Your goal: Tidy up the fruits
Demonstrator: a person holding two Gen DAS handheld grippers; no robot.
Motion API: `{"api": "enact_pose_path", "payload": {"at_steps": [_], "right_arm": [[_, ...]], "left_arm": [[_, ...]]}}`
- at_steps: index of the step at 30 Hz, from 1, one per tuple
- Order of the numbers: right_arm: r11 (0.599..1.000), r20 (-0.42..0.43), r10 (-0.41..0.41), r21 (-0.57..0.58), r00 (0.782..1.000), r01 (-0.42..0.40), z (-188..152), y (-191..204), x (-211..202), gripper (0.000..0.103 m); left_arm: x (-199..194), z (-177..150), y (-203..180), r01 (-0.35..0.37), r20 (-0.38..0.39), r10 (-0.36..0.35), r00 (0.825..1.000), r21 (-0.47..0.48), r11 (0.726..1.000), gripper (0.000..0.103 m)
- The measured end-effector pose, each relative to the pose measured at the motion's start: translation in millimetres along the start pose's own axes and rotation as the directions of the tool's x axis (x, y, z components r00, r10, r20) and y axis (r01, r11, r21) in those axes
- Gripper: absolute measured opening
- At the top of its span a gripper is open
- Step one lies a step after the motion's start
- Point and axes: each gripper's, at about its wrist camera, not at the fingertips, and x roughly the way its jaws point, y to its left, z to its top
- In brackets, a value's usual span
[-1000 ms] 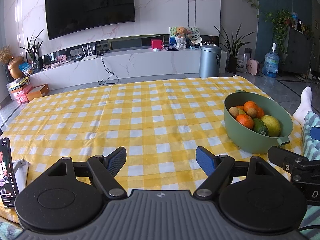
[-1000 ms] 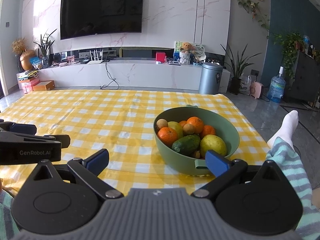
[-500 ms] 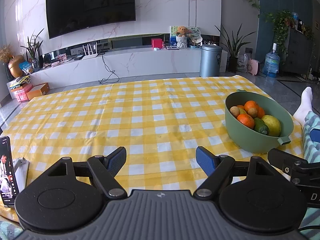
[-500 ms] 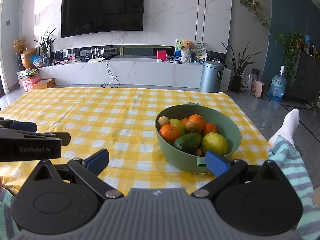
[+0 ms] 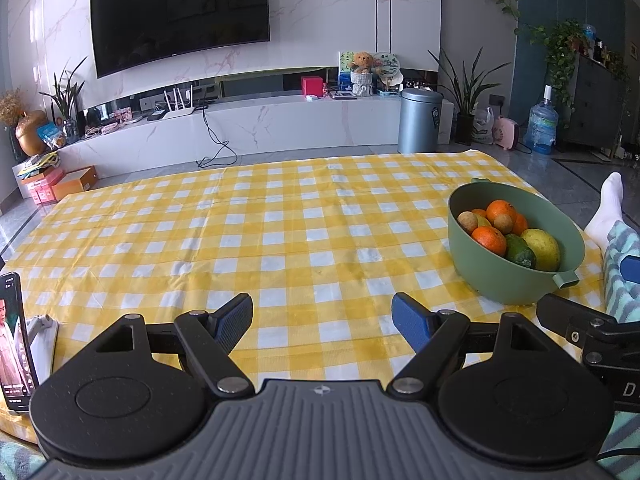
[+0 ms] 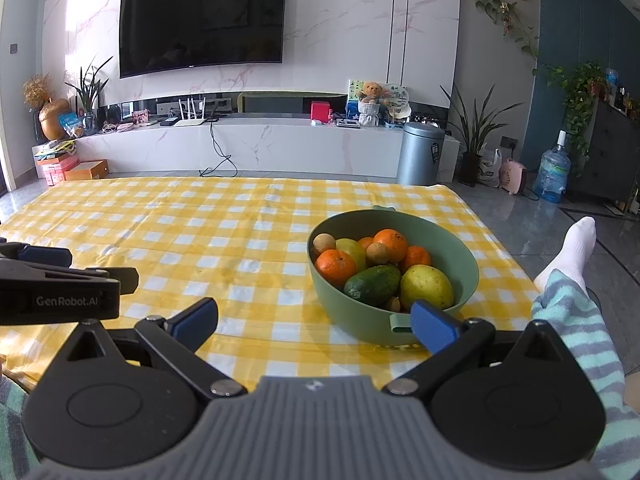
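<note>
While the fruits are being kept together in the green bowl [image 6: 394,320], the bowl is resting on the right-hand part of the yellow checked cloth [image 6: 200,232], near its front edge. Two oranges are being shown uppermost: one [image 6: 335,267] at the front left of the pile, another [image 6: 391,245] at the top. A yellow-green lemon-like fruit [image 6: 427,286] is lying at the front right, touching a dark green avocado-like fruit [image 6: 372,284] beside it. Small brown round fruits [image 6: 324,244] are sitting toward the back left of the pile; their kind cannot be told. A short lug [image 5: 565,279] is projecting from the near rim of the bowl.

The right gripper [image 6: 314,318] is being held low over the near edge of the cloth, its blue fingers [image 6: 434,326] spread wide and gripping nothing; the right finger is overlapping the near wall of the bowl in this view. The left gripper [image 5: 322,316] is being held to the left of the bowl, well apart from it, with its fingers [image 5: 236,318] likewise spread and empty.

A phone [image 5: 12,340] with a lit screen is standing at the far left. A striped trouser leg [image 6: 576,332] and a white sock [image 6: 572,252] are lying to the right of the cloth. A television [image 6: 202,20] is being seen on the far wall.
</note>
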Motion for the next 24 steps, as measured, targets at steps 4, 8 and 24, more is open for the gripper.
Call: {"api": "enact_pose_path", "payload": {"at_steps": [4, 8, 24], "right_arm": [[1.0, -0.001, 0.0, 0.001, 1.0, 0.0, 0.0, 0.0, 0.1, 0.099], [1.0, 0.0, 0.001, 0.003, 1.0, -0.001, -0.2, 0.0, -0.1, 0.099], [1.0, -0.001, 0.001, 0.003, 1.0, -0.001, -0.4, 0.5, -0.9, 0.099]], "left_arm": [[-0.2, 0.0, -0.2, -0.001, -0.002, 0.001, 1.0, 0.0, 1.0, 0.093], [-0.6, -0.3, 0.2, 0.0, -0.002, 0.0, 1.0, -0.001, 1.0, 0.093], [-1.2, -0.5, 0.5, 0.003, -0.004, -0.003, 1.0, -0.003, 1.0, 0.093]]}}
